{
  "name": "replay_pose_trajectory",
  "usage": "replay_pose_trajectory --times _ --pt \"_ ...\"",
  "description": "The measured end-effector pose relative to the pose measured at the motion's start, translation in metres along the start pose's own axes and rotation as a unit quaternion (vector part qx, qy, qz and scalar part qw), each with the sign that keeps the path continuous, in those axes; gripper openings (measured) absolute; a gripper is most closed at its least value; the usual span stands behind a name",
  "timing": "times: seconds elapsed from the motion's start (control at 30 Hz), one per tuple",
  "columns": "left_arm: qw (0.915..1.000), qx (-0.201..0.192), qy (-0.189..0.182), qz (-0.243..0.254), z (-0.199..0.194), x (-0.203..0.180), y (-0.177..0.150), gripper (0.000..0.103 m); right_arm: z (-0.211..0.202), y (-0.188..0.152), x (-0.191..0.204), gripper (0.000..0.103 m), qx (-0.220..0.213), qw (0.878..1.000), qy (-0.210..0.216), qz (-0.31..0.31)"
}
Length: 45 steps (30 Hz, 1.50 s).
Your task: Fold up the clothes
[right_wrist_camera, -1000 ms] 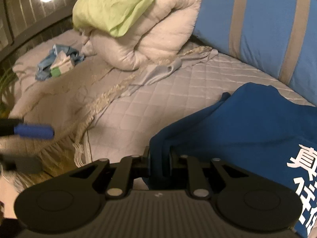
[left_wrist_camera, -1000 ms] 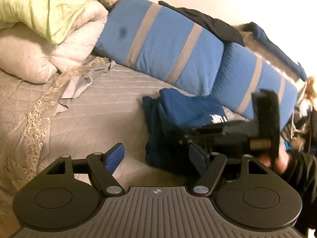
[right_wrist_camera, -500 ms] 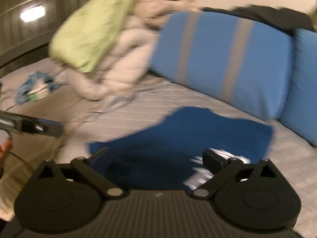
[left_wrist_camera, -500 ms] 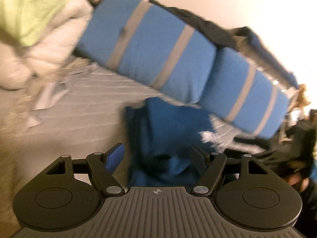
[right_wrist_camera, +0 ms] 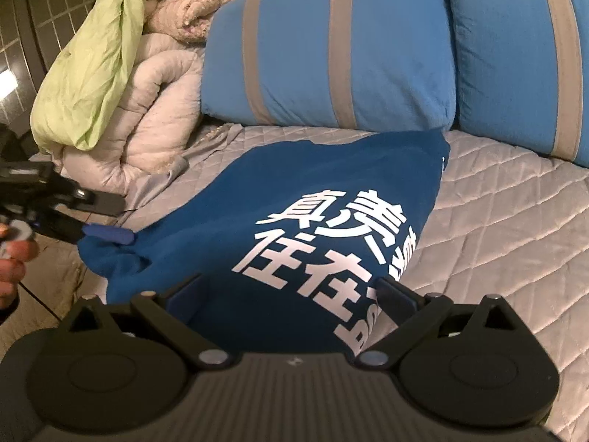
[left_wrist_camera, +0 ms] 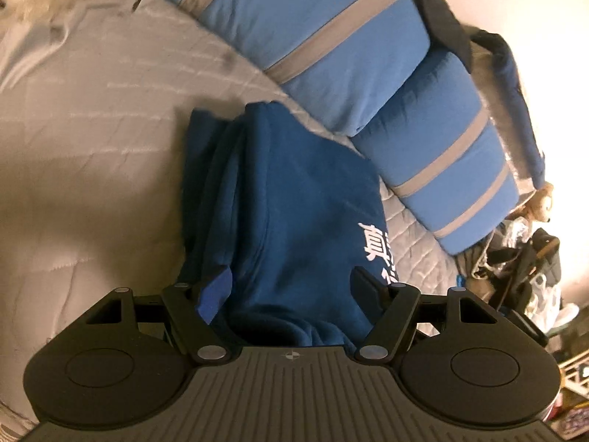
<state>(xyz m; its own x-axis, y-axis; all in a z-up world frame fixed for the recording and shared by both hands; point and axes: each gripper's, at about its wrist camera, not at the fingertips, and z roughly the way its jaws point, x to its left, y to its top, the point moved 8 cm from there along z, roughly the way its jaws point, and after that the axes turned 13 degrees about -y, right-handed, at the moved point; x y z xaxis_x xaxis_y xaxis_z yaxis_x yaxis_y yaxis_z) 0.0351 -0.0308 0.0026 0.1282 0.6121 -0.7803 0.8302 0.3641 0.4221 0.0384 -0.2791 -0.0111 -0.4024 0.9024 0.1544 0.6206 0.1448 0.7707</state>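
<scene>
A dark blue shirt (left_wrist_camera: 287,191) with white printed characters lies folded in a narrow stack on the grey quilted bed (left_wrist_camera: 92,129). My left gripper (left_wrist_camera: 291,287) is open, its fingers straddling the shirt's near end. In the right wrist view the same shirt (right_wrist_camera: 294,191) spreads out ahead with the print facing up. My right gripper (right_wrist_camera: 289,294) is open too, with its fingers wide on either side of the cloth. The left gripper (right_wrist_camera: 105,221) shows at the left of that view, its blue pad touching the shirt's corner, with a hand (right_wrist_camera: 11,261) behind it.
Two blue pillows with grey stripes (right_wrist_camera: 349,55) lean along the back, just behind the shirt. A rolled pale quilt (right_wrist_camera: 154,103) and a green cloth (right_wrist_camera: 92,55) are piled at the left. A dark garment (left_wrist_camera: 441,18) lies over the pillows. Clutter (left_wrist_camera: 533,258) sits off the bed's right side.
My right gripper, shut on the shirt's edge a second ago, has let go and now stands open over the print. My left gripper has moved in onto the shirt's end.
</scene>
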Motion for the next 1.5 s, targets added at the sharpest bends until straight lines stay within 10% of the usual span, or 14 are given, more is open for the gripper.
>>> replay_pose_trajectory --times 0.2,0.33,0.57,1.0,1.1,1.17,1.27,1.5 --pt "0.9983 0.04 -0.002 -0.043 0.014 0.013 -0.001 0.067 -0.002 0.002 0.0 0.102 -0.005 1.0 0.002 0.002" --pt "0.9962 0.044 0.044 -0.061 0.012 0.023 0.002 0.011 -0.005 0.004 -0.003 0.102 -0.01 1.0 0.004 0.011" --pt "0.9989 -0.023 0.038 0.015 -0.025 -0.012 0.023 0.008 -0.008 0.008 -0.011 0.102 -0.011 0.999 0.013 0.04" --pt "0.9746 0.019 0.195 0.108 -0.003 0.012 0.009 0.009 0.003 0.003 -0.035 0.103 0.037 0.989 0.034 0.136" --pt "0.9684 0.031 0.209 0.133 -0.002 0.016 0.001 0.017 0.017 -0.007 -0.043 0.103 0.081 0.981 0.03 0.173" --pt "0.9673 0.027 0.216 0.13 -0.007 0.021 0.0 0.041 0.02 -0.012 -0.047 0.103 0.096 0.976 0.035 0.19" --pt "0.9791 0.028 0.176 0.097 -0.009 0.023 0.004 0.061 0.021 -0.015 -0.047 0.103 0.101 0.975 0.035 0.194" --pt "0.9974 0.034 0.063 0.008 -0.014 0.022 0.014 0.069 0.023 -0.016 -0.045 0.103 0.11 0.973 0.037 0.201"
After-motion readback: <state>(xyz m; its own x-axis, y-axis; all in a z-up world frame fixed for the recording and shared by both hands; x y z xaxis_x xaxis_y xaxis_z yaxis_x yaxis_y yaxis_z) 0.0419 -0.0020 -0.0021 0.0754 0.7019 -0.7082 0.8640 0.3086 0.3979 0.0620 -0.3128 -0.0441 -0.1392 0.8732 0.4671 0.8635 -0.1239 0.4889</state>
